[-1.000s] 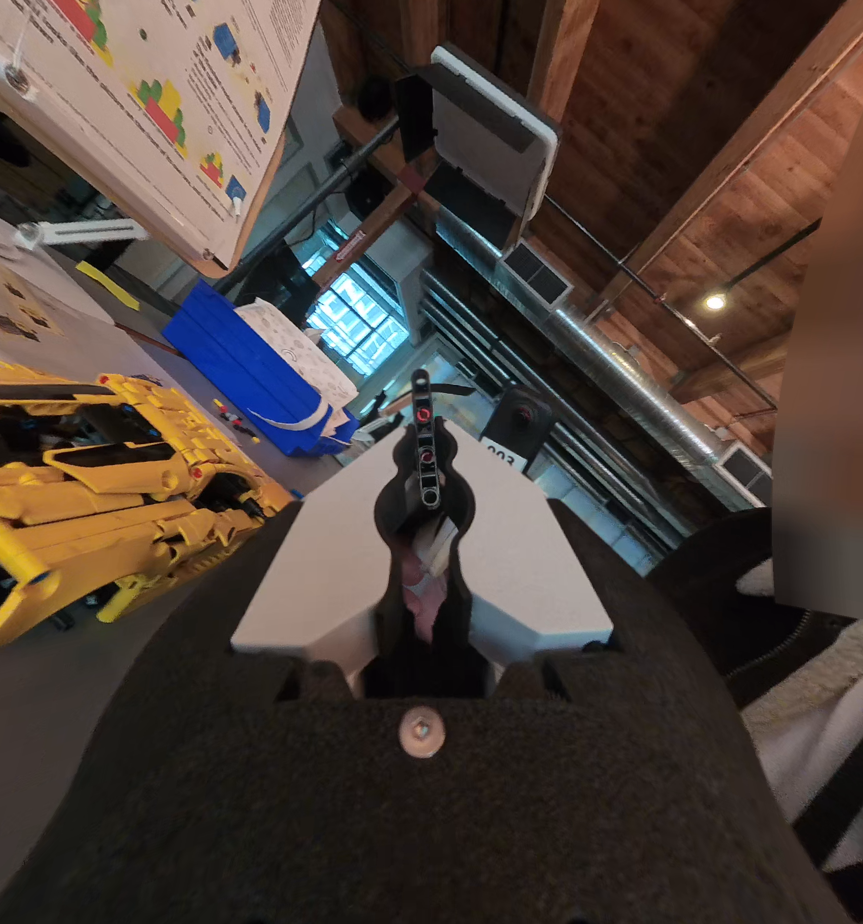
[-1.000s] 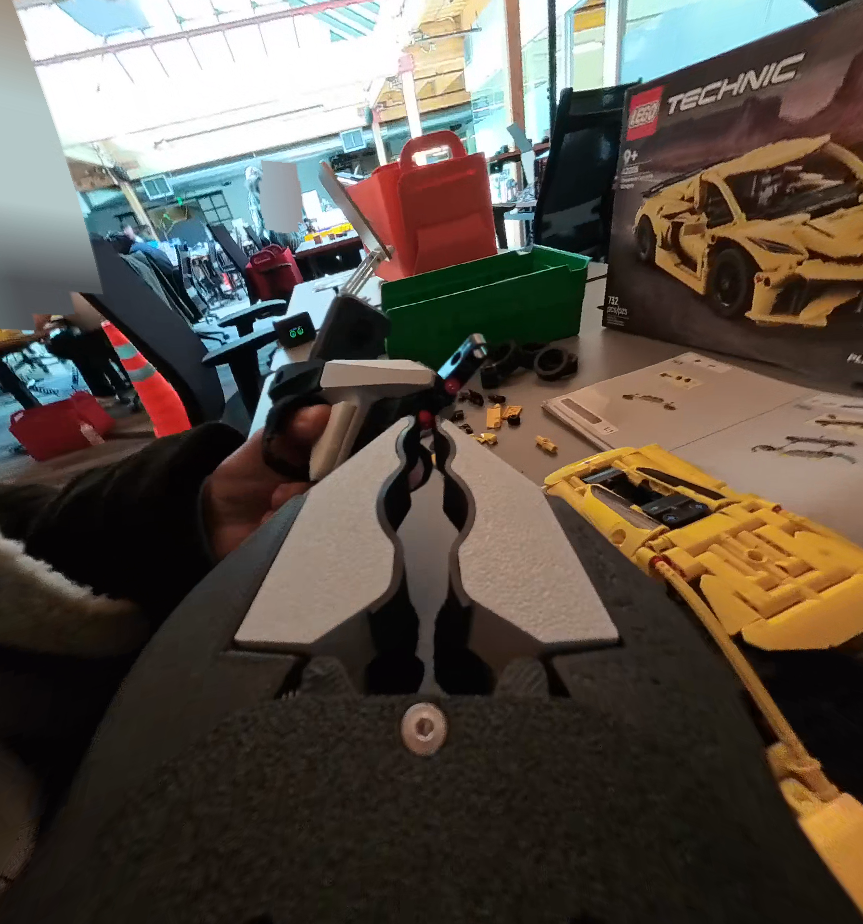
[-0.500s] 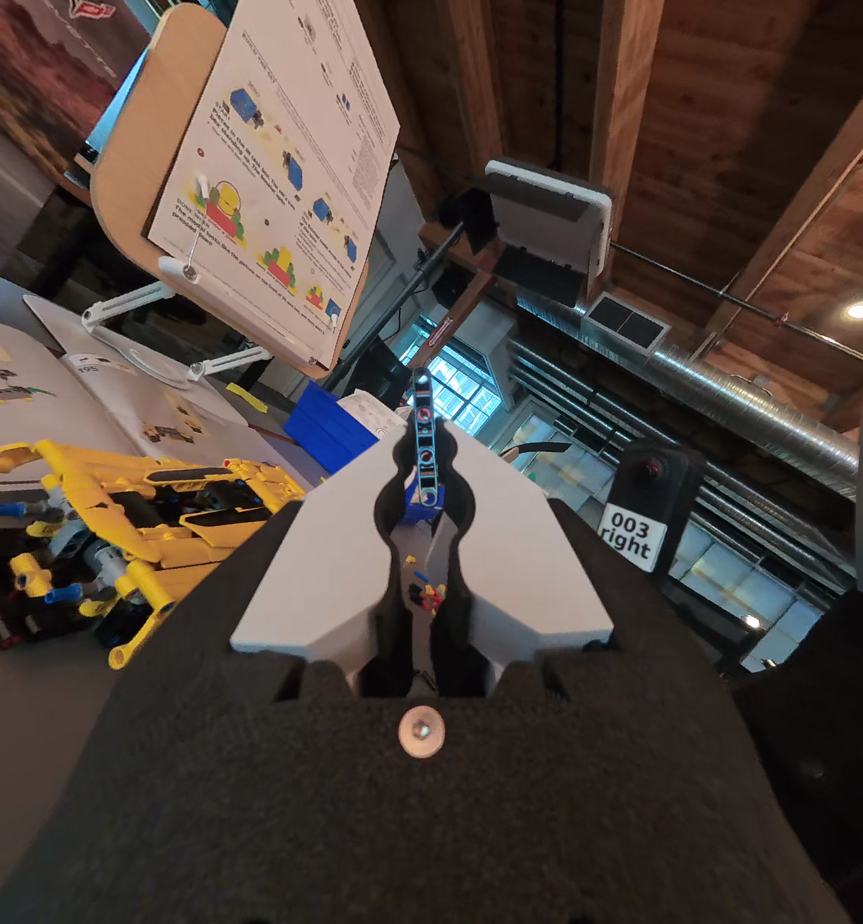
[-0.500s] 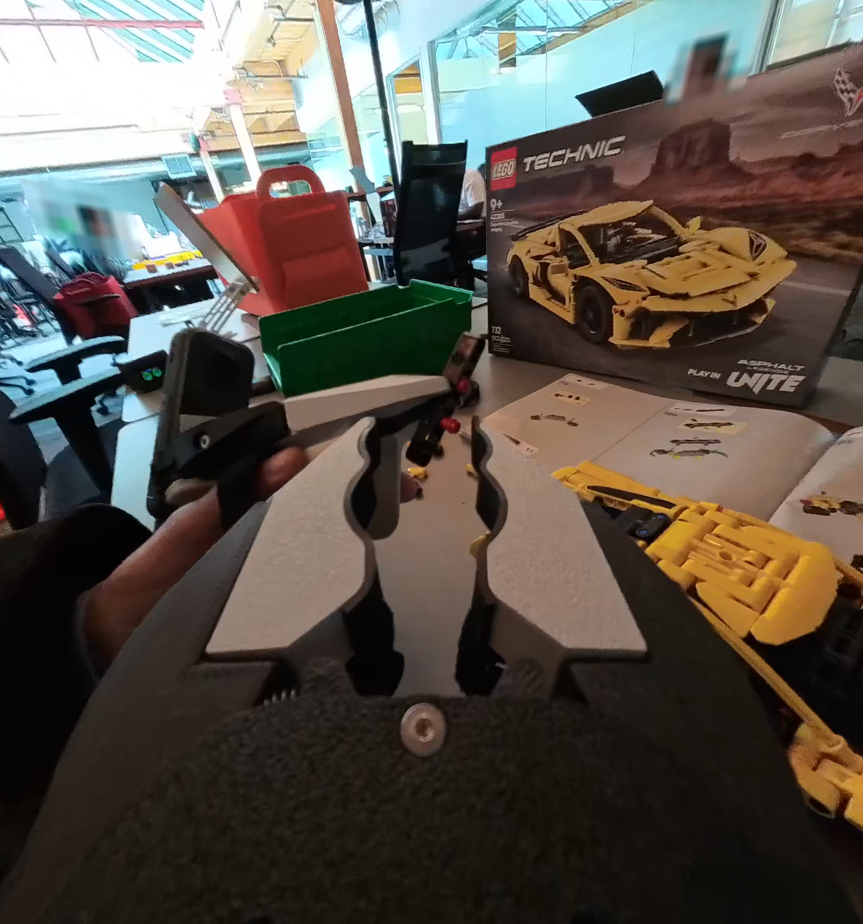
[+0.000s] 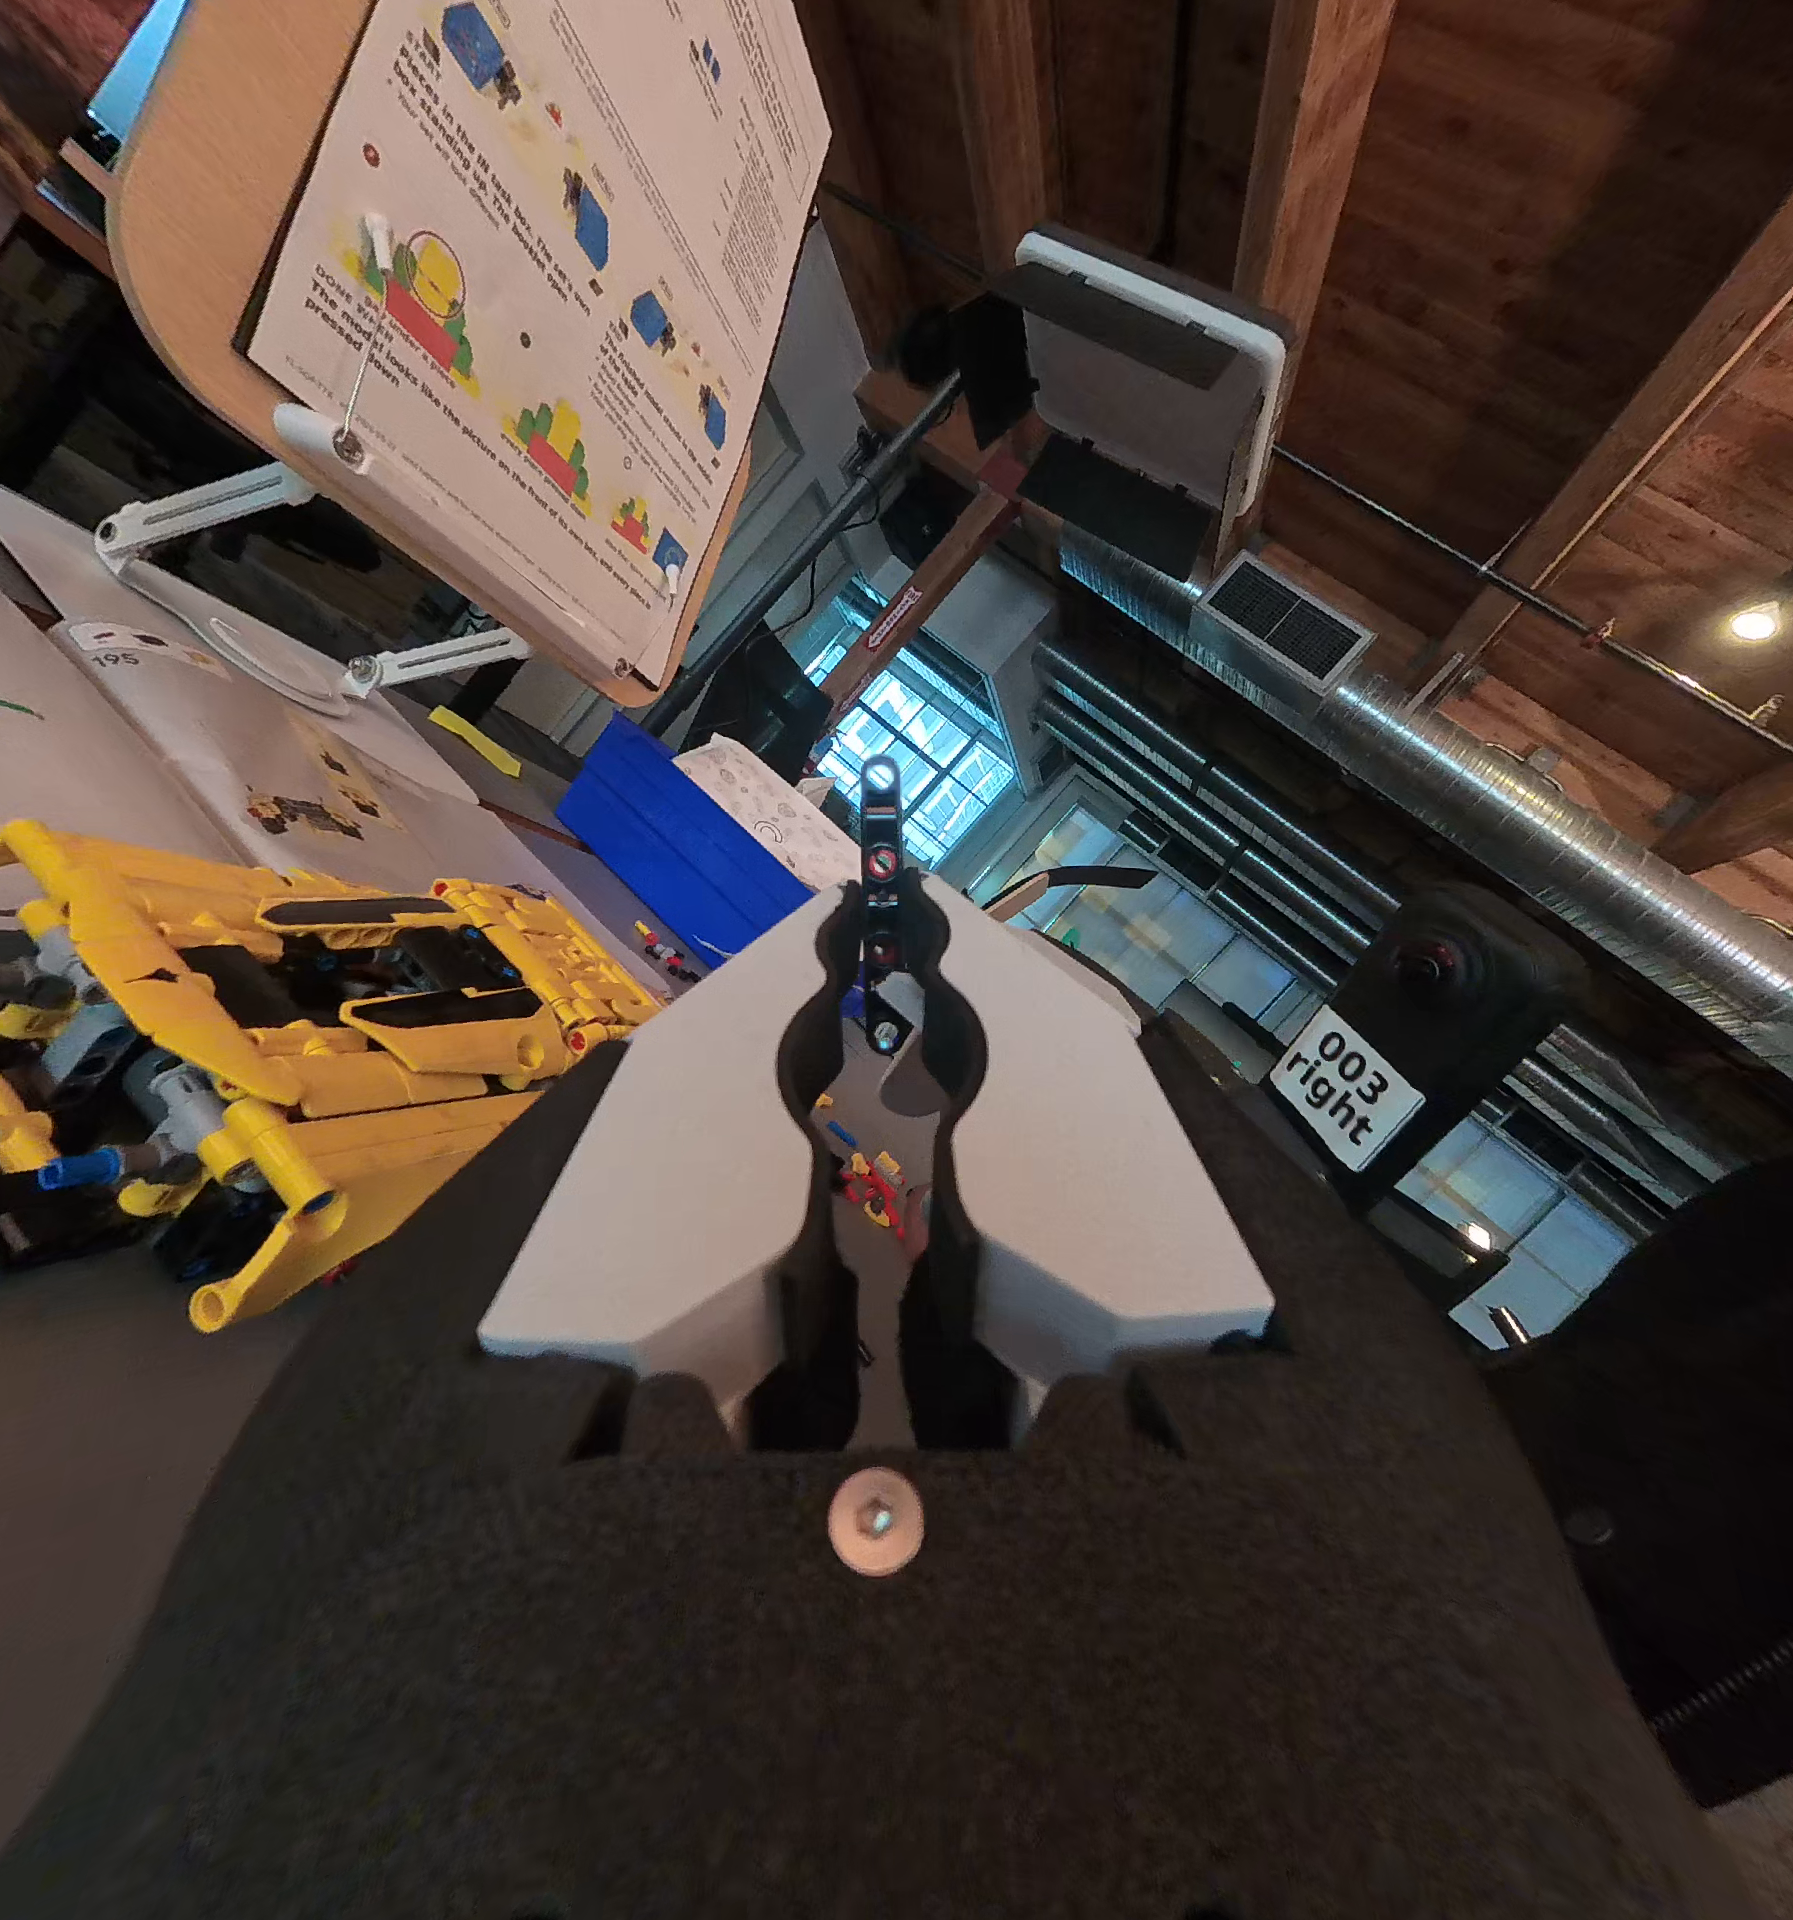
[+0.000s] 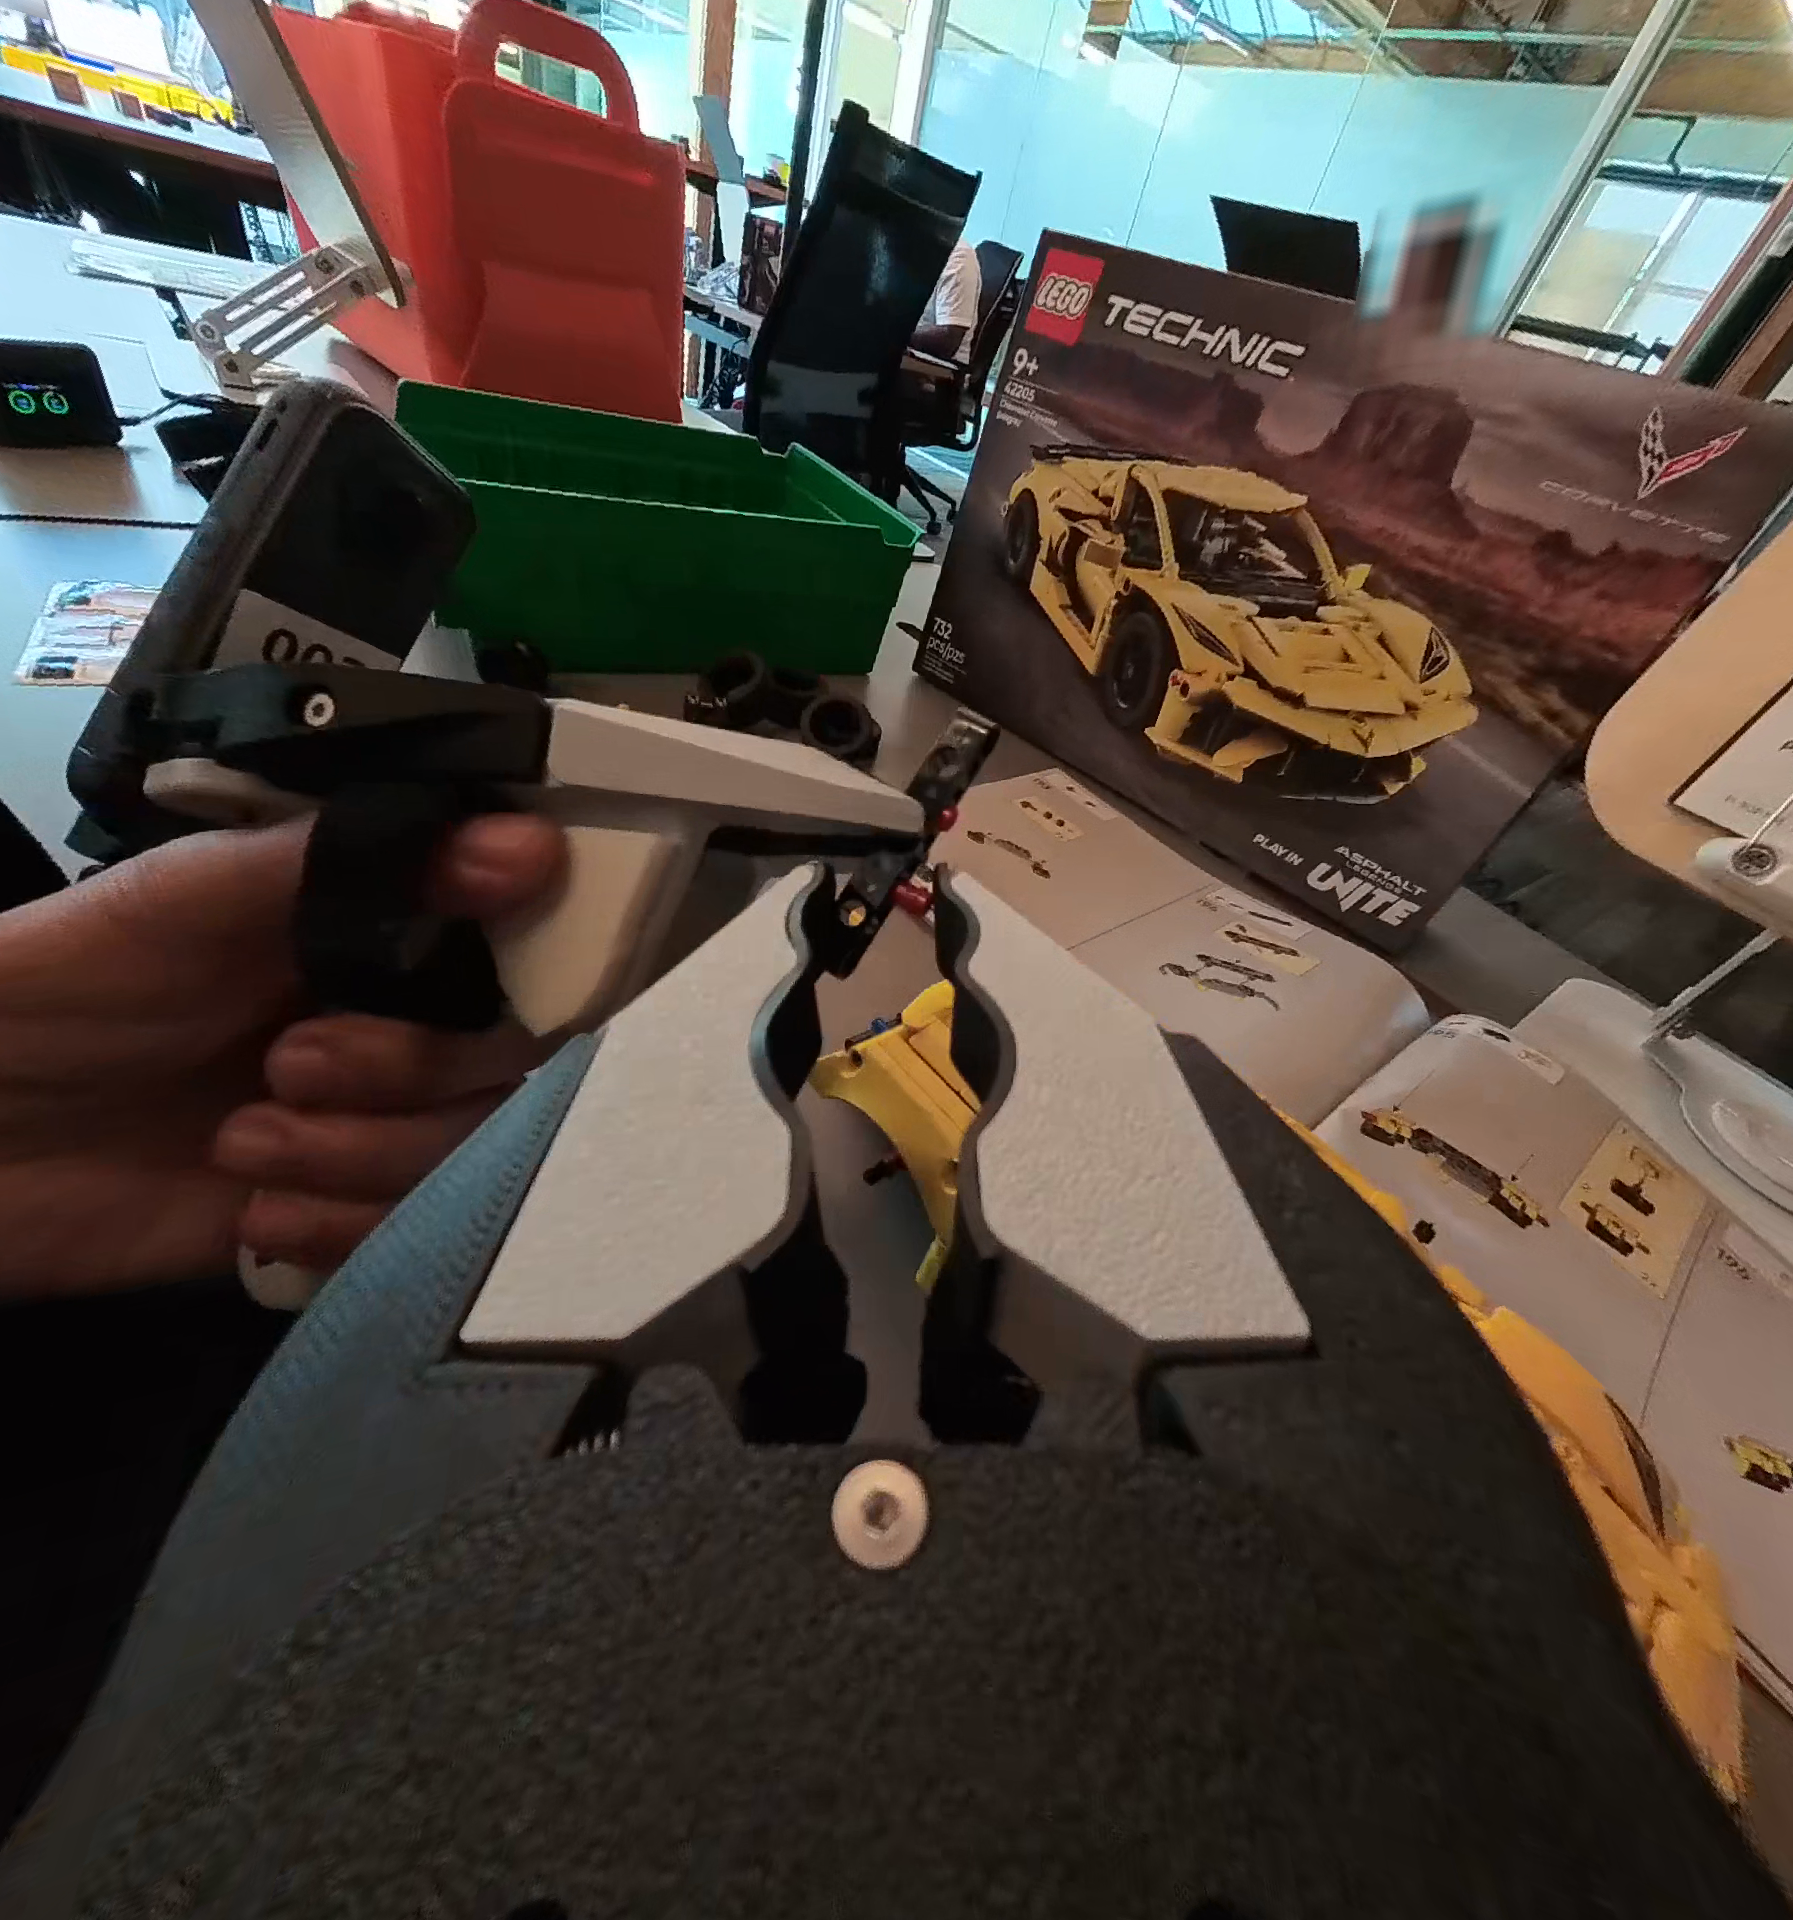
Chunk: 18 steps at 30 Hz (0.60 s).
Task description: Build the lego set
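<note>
Above table, left hand-held gripper (image 5: 879, 914) clamps beam (image 5: 881, 831).

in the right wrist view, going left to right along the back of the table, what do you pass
small black device with green lights → red tote with a handle → green bin → black tyres → lego set box → open instruction booklet

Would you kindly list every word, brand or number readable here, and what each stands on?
I don't transcribe writing; here is where it stands.
Set box: brand logo, title, numbers; legible.
White label on black camera: number and word; legible.
Instruction sheet on wooden board: partly legible, fine print blurred.
Open booklet: page numbers.
Small black display: green digits, too small.
</note>
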{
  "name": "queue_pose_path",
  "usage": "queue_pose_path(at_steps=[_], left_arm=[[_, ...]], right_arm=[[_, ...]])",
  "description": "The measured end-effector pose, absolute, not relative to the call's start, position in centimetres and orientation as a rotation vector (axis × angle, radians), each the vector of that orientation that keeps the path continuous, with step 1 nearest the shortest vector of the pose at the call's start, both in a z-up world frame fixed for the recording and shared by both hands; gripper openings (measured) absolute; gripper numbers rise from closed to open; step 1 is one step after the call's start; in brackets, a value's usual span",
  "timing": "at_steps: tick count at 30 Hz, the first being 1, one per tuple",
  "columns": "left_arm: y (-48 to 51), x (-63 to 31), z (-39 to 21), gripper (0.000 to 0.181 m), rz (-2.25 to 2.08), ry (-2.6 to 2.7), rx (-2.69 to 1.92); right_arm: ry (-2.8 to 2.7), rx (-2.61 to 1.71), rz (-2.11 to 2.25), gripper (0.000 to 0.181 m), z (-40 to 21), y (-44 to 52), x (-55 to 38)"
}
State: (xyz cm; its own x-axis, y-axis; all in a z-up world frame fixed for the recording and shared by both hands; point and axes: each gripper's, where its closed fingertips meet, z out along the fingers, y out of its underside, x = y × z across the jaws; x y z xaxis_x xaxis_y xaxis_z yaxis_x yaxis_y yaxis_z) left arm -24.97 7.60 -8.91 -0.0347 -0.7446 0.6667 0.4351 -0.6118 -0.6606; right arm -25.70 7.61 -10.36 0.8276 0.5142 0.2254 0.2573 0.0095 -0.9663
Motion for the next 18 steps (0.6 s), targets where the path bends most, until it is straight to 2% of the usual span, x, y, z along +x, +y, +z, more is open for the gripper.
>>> queue_pose_path(at_steps=[6, 18], left_arm=[[7.7, -24.7, -9.7, 0.007, -1.780, 0.357, -1.446], [7.3, -24.5, -9.5, 0.007, -1.748, 0.392, -1.431]], right_arm=[[-0.694, -1.623, 0.184, 0.018, -11.0, 7.8, -24.6], [-0.704, -1.626, 0.137, 0.009, -10.8, 7.4, -24.8]])
